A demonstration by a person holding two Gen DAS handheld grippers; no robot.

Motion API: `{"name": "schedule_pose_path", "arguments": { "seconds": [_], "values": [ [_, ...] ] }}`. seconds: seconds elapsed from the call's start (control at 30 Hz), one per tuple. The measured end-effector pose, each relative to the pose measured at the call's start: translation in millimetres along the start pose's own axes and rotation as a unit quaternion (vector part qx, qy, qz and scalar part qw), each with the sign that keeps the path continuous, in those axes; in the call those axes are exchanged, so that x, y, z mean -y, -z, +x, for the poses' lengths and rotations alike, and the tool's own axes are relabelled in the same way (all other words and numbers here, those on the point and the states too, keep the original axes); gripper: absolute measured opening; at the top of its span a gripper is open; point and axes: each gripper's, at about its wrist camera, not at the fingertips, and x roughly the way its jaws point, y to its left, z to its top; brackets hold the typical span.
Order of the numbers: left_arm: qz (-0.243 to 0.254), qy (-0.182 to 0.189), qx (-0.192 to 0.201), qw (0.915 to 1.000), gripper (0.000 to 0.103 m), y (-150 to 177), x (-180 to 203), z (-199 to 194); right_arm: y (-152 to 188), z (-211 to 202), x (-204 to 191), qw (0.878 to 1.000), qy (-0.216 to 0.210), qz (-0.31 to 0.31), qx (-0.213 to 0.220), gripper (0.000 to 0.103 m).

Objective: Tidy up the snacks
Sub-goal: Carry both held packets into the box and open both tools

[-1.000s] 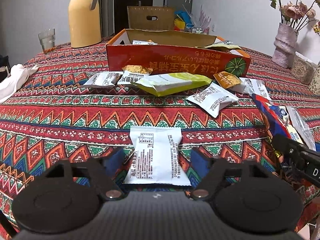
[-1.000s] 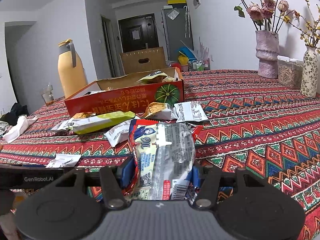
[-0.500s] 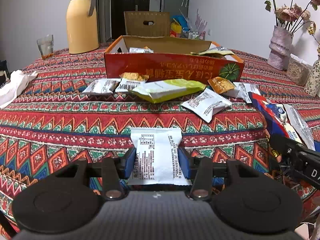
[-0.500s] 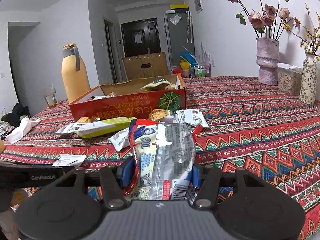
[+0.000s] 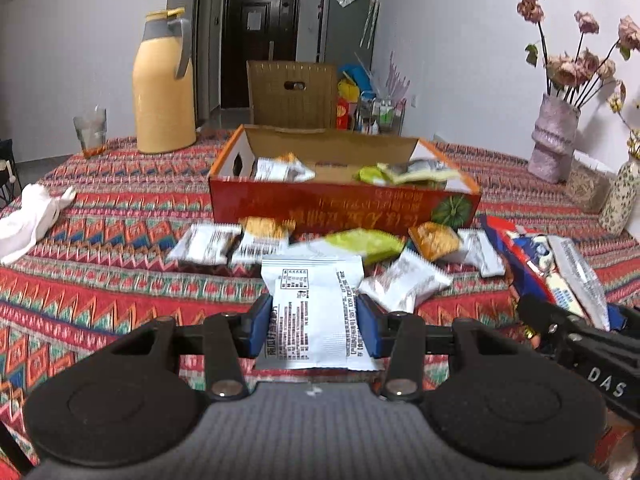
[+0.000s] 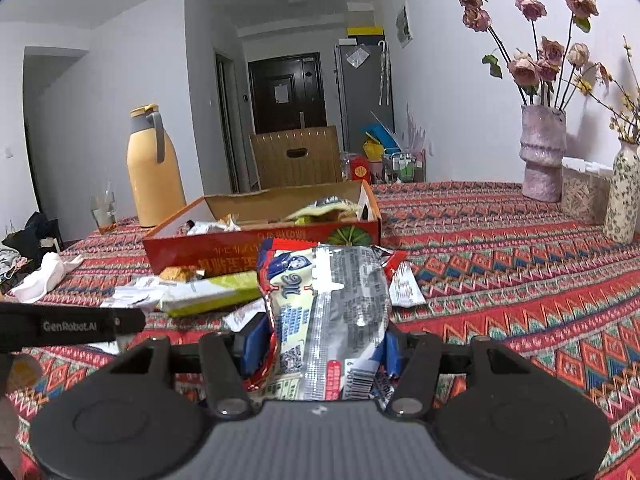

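White snack packet (image 5: pixel 315 312) w/ black print sits clenched between the blue pads (image 5: pixel 262 326) of the left gripper (image 5: pixel 315 326), lifted off the surface (image 5: pixel 100 288); 1 s ago it lay flat w/ jaws spread wide, 0.5 s ago they had just closed on it. Packet is flat, rectangular, crimped top edge, nutrition table at upper left, upright in the jaws at 6 o'clock of left view.

Right gripper (image 6: pixel 320 350) jaws grasping a bigger silver, blue & red snack bag (image 6: pixel 326 312), crinkled, barcode near bottom; grip same as before, but raised higher, box now seen more from above.

Open red snack box (image 5: pixel 344 204) at 12 o'clock of the white packet, several packs inside. Loose packs just in front of it: green-yellow pack (image 5: pixel 360 244), orange pack (image 5: pixel 434 240), white packs (image 5: pixel 404 280).

Left view alone shows right gripper's bag at 3 o'clock (image 5: pixel 560 272) & box interior more clearly, though blurred. Right view alone shows left gripper's black arm (image 6: pixel 72 324) at 9 o'clock; white packet not visible there. Both show yellow thermos (image 5: pixel 162 88), glass (image 5: pixel 90 130), white cloth (image 5: pixel 28 222), pink vase (image 6: pixel 542 152).
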Motion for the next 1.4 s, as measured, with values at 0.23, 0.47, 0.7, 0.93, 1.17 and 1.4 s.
{"name": "schedule_pose_path", "arguments": {
  "seconds": [0.23,0.47,0.7,0.93,1.17,1.4],
  "values": [
    [0.004,0.004,0.02,0.9998,0.046,-34,3,9,-29,24,-2,1.0,-0.001,-0.003,0.01,0.055],
    [0.005,0.008,0.034,0.9994,0.046,-69,3,28,-60,57,-10,1.0,-0.004,-0.014,0.022,0.055],
    [0.0,0.006,0.037,0.9993,0.046,-101,-3,57,-88,93,-15,0.999,-0.005,-0.021,0.027,0.055],
    [-0.009,0.007,0.038,0.9992,0.046,-127,-12,93,-109,135,-21,0.999,-0.001,-0.027,0.025,0.055],
    [-0.022,-0.001,0.025,0.9994,0.046,-149,-20,135,-121,179,-23,0.999,0.005,-0.028,0.018,0.055],
    [-0.033,-0.005,0.015,0.9993,0.046,-147,-31,171,-125,210,-18,0.999,0.01,-0.023,0.025,0.055]
  ]
}}
